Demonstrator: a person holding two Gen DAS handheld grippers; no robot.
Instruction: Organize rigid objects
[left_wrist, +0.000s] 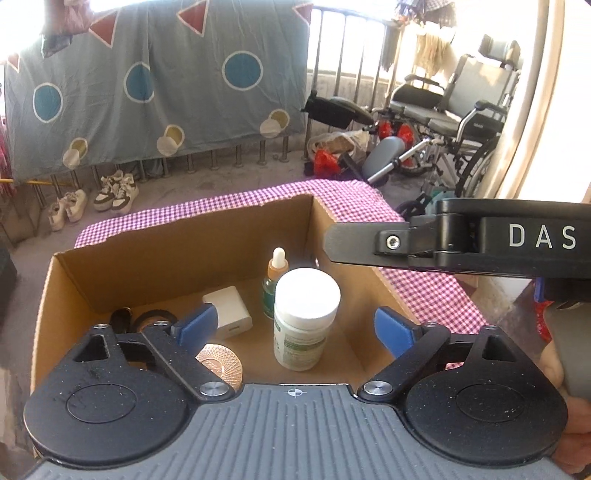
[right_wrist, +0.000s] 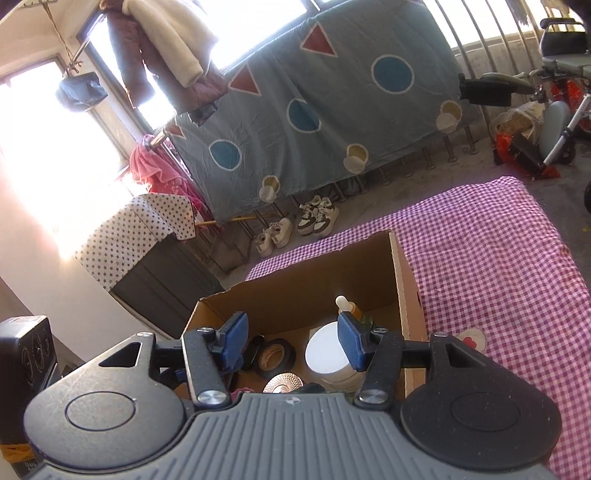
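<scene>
One cardboard box (left_wrist: 184, 251) sits on a purple checked cloth (right_wrist: 498, 258), near its left edge. Inside the box, counted: one white-capped pill bottle (left_wrist: 303, 317) upright near the middle; one dropper bottle (left_wrist: 275, 280) just behind it; one white adapter block (left_wrist: 231, 312) to the left; one tape roll (right_wrist: 277, 356) by the left wall; one copper disc (left_wrist: 221, 367) at the near edge. Left gripper (left_wrist: 295, 328) jaws wide apart, nothing between the pads, above the box. Right gripper (right_wrist: 293, 341) jaws also apart, empty
</scene>
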